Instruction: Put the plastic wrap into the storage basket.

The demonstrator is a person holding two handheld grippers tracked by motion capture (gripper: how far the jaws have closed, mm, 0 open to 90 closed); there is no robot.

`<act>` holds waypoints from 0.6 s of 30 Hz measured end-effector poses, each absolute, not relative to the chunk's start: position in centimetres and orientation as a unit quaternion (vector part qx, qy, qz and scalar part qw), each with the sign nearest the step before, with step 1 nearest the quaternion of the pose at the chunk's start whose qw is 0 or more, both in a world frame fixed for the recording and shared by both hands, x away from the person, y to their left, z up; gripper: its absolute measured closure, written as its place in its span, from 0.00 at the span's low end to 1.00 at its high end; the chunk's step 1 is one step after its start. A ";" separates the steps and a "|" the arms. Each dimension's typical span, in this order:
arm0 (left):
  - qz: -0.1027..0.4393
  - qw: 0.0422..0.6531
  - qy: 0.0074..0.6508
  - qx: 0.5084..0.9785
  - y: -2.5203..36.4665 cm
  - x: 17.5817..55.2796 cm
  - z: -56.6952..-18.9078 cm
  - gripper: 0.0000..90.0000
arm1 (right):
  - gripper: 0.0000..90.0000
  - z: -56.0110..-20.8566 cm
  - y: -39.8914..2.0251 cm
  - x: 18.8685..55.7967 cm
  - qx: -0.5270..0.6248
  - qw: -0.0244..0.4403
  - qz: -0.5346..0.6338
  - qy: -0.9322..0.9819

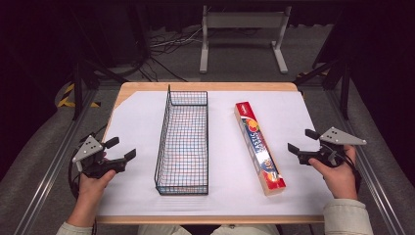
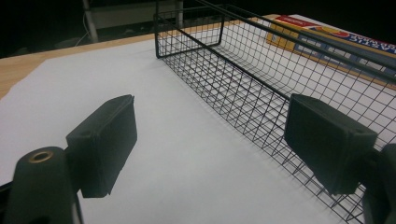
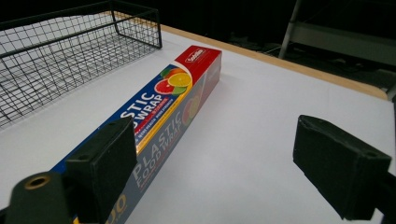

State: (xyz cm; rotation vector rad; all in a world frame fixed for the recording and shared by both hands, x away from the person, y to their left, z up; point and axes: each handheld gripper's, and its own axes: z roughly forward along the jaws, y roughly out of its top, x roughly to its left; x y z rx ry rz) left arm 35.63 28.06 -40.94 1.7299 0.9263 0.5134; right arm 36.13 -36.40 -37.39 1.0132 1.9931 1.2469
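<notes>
Here your right gripper (image 1: 299, 140) hovers with its jaws spread wide and nothing between them, just right of the long plastic food wrap box (image 1: 258, 146) with its red end and citrus print. That box lies flat on the white sheet (image 1: 137, 127), right of the black wire basket (image 1: 183, 142). Your left gripper (image 1: 121, 149) hangs wide and unloaded, left of the basket.

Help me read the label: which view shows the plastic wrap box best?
The right gripper view: the plastic wrap box lies close, its lettering legible. The high view shows its whole length, print tiny. The left gripper view shows a strip behind the wire basket.
</notes>
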 end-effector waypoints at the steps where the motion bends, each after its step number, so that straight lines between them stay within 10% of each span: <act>1: 0.213 0.532 0.384 0.724 28.1 35.6 -40.9 0.20 | 0.18 -37.3 -36.3 36.2 0.381 0.292 0.466 0.744; 18: 0.219 0.524 0.399 0.720 28.1 35.5 -40.7 0.18 | 0.23 -35.1 -33.8 37.8 0.404 0.266 0.394 0.782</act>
